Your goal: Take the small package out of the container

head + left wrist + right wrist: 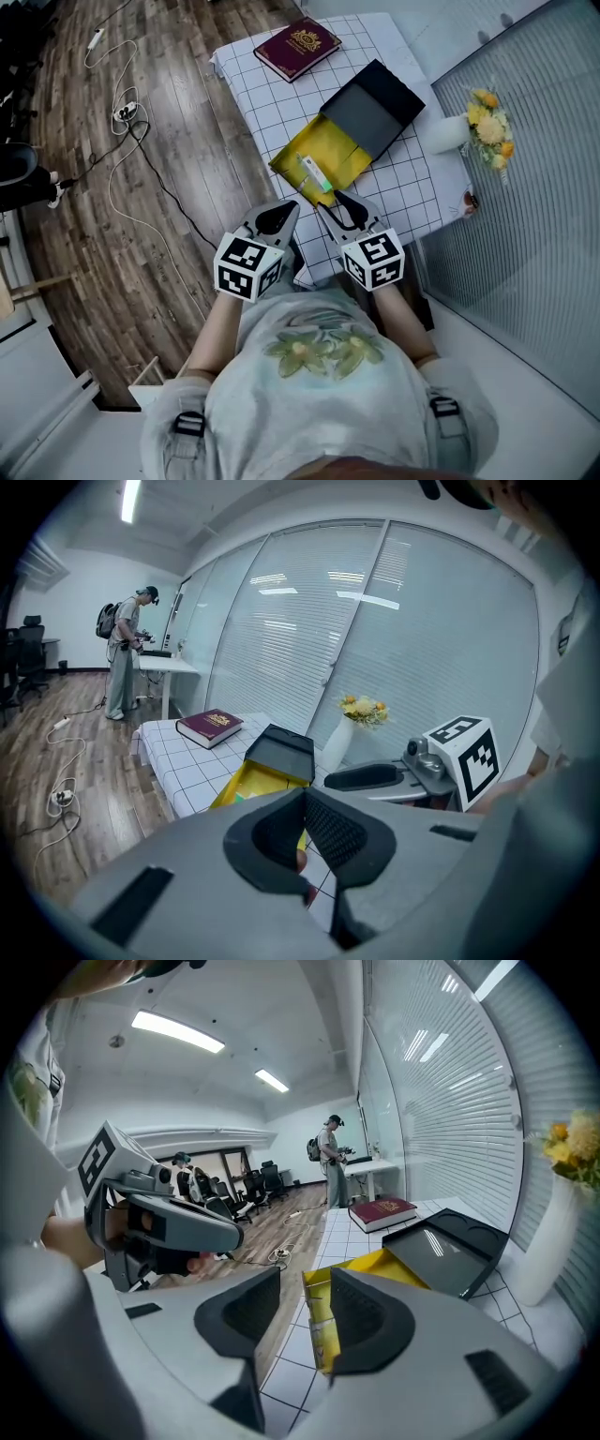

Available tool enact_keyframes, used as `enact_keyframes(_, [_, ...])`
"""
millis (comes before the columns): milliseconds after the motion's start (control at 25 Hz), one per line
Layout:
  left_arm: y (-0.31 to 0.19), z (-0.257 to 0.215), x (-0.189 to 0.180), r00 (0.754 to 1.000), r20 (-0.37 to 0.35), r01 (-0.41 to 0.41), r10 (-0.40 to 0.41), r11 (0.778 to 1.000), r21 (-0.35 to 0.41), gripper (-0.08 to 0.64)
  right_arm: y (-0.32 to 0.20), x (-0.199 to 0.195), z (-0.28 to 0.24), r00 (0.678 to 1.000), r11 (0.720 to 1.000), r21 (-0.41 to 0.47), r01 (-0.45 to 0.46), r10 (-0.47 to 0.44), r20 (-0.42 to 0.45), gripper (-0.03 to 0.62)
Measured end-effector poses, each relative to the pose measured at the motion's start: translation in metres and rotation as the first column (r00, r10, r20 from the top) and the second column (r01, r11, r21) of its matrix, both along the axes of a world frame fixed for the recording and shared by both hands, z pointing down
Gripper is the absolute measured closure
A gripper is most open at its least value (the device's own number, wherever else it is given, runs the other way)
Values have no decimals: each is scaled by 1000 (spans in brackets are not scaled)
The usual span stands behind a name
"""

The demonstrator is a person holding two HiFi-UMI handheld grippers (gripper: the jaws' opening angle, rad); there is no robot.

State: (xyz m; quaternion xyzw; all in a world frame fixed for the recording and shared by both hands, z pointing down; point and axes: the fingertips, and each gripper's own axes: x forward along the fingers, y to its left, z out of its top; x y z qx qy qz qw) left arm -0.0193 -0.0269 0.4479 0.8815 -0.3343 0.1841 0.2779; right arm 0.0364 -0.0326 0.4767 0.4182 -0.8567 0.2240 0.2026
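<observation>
Standing apart with nothing between them, jaws of the right gripper [302,1283], jaws of the left gripper [305,797] closed together and empty, both at the near edge of the table [403,178], small package [316,173] lying inside the open yellow container [339,141] just beyond them

Office: swivel chairs [251,1185], blind-backed glass partition [422,639], white desk [170,666]

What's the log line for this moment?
phase: pre-grasp | left tool: shut, empty | right tool: open, empty | small package: inside open container, not gripped
</observation>
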Motion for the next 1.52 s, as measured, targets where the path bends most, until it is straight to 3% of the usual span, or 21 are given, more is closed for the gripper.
enact_keyframes(760, [-31, 23, -7, 999, 22, -46, 47, 997, -55, 552, -37, -2, 42, 997, 996, -68, -53, 49, -54, 403])
enact_keyframes(1520, [-49, 41, -13, 997, 23, -70, 72, 993, -99, 552, -55, -1, 80, 992, 988, -124, -94, 82, -94, 397])
